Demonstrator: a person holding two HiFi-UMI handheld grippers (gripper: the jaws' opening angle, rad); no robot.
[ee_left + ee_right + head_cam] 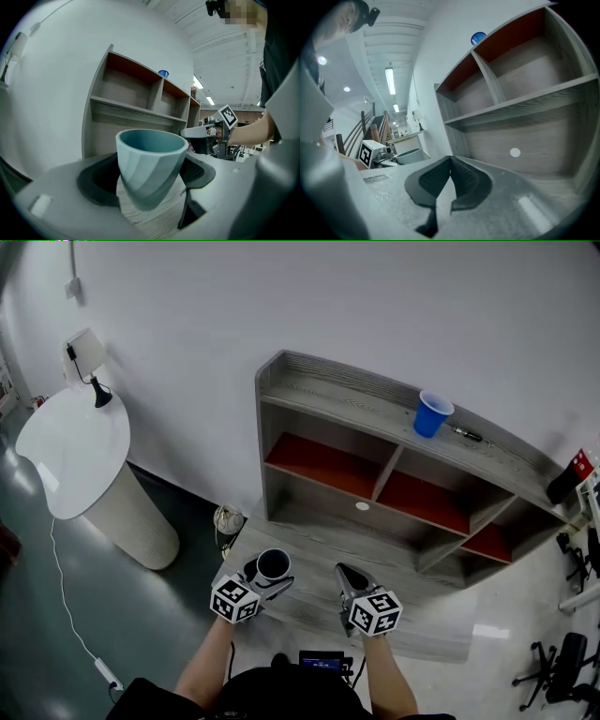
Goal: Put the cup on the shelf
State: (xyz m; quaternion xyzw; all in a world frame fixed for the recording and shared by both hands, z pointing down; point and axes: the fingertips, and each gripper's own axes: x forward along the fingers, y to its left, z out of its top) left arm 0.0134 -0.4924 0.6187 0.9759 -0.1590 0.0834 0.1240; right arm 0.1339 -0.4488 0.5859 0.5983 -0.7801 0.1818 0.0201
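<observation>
The left gripper (266,578) squeezes the pale blue cup (150,161), upright, right in front of the grey shelf (349,401); the right gripper (348,578) is pinched together, holding nothing

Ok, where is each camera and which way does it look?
Head view: on the person's head, looking steeply down at the shelf; forearms, left gripper, right gripper show.
Left gripper view: on that gripper, facing the shelf; its fingers hold the teal cup.
Right gripper view: on that gripper, facing the shelf; its fingers are closed.
Shared: all see the blue cup on top.
</observation>
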